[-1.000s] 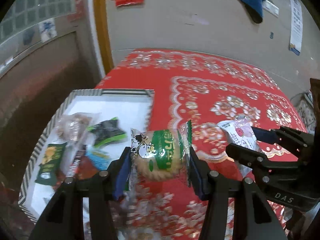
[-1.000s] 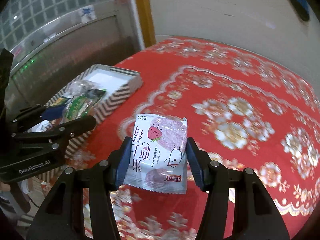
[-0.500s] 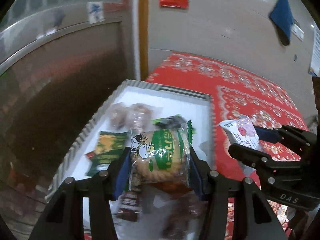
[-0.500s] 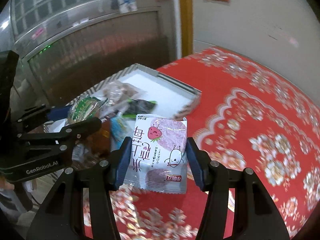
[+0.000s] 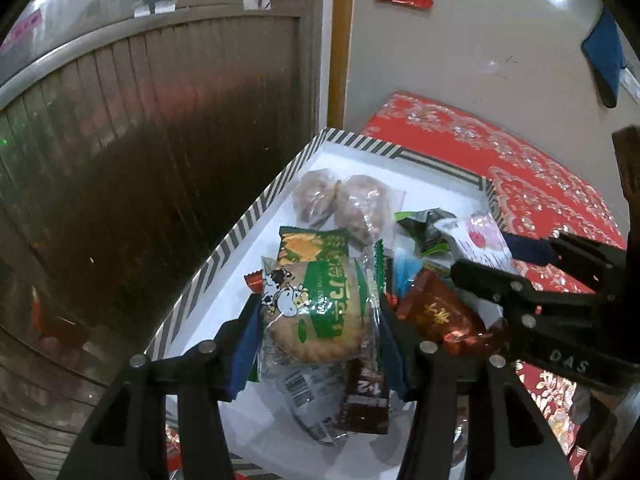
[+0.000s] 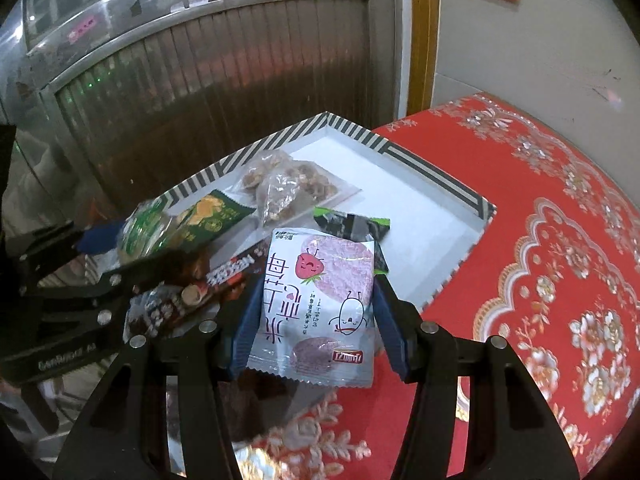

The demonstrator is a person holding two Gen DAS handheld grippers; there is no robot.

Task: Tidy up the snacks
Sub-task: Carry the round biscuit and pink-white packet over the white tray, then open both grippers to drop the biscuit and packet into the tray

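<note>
My left gripper (image 5: 318,320) is shut on a green-labelled biscuit packet (image 5: 320,312) and holds it above the striped-rimmed white tray (image 5: 248,220). My right gripper (image 6: 316,308) is shut on a white strawberry cake packet (image 6: 320,300) and holds it over the tray's near right side (image 6: 436,184). Each gripper shows in the other's view: the right one (image 5: 520,264) at the right, the left one (image 6: 96,248) at the left. The tray holds several snack packets, among them two clear bags of brown cookies (image 5: 344,204) and a green chip bag (image 6: 212,216).
The tray lies at the left end of a table with a red patterned cloth (image 6: 540,240). A ribbed metal shutter (image 6: 200,80) and a wooden post (image 6: 420,32) stand behind it. A red-brown packet (image 5: 436,312) and a dark green packet (image 5: 428,228) lie in the tray.
Both grippers have swung left from over the red cloth to above the tray, each still holding its packet. The tray now fills the middle of both views.
</note>
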